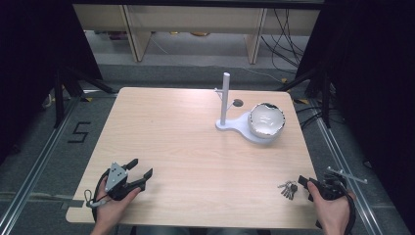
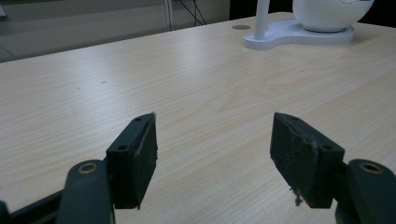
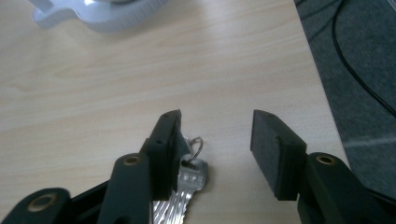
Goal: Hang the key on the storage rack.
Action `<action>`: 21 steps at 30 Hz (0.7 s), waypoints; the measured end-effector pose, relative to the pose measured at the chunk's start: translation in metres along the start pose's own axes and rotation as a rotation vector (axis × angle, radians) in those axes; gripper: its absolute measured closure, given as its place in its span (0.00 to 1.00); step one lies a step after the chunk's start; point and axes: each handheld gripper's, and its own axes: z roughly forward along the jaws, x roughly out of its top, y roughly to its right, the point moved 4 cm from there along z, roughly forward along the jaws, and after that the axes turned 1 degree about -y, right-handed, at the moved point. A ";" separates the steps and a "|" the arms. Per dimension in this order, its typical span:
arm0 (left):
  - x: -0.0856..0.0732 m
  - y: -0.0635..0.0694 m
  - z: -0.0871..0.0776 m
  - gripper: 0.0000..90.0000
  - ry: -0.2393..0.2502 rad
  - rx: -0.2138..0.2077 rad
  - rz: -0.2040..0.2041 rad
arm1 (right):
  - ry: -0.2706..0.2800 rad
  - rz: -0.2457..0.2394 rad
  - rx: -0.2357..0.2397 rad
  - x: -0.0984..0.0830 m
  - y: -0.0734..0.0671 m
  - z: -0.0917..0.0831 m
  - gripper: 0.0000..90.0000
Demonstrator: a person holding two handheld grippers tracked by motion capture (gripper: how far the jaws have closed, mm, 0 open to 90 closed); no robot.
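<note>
Keys (image 1: 288, 189) lie near the table's (image 1: 195, 147) right front edge, just beside our right gripper (image 1: 308, 188), with the left gripper (image 1: 139, 170) spread wide at the front left. Left gripper view: our jaws gape over bare wood, the stand (image 2: 299, 35) far off. Right gripper view: jaws wide, keys (image 3: 187, 186) under the left one.

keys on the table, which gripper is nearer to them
Right. The right gripper sits just beside the keys, open. The left gripper is far across the table at its near left corner.
</note>
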 end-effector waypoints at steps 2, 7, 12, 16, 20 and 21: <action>0.000 0.000 0.000 0.35 -0.007 0.004 0.000 | -0.074 0.013 -0.030 0.004 -0.006 -0.001 0.54; 0.000 0.000 0.001 0.35 -0.012 -0.005 0.003 | -0.273 0.059 -0.112 0.019 -0.018 -0.005 0.48; 0.000 -0.001 -0.001 0.35 -0.003 -0.007 -0.012 | -0.432 -0.017 -0.117 0.026 -0.025 -0.001 0.47; 0.000 -0.001 -0.001 0.35 -0.007 -0.012 -0.018 | -0.482 -0.015 -0.135 0.032 -0.028 0.004 0.47; 0.000 -0.001 0.001 0.35 0.002 -0.016 -0.013 | -0.565 0.033 -0.165 0.031 -0.033 0.011 0.46; 0.000 -0.001 0.001 0.35 0.000 -0.016 -0.013 | -0.571 0.087 -0.173 0.031 -0.037 0.013 0.46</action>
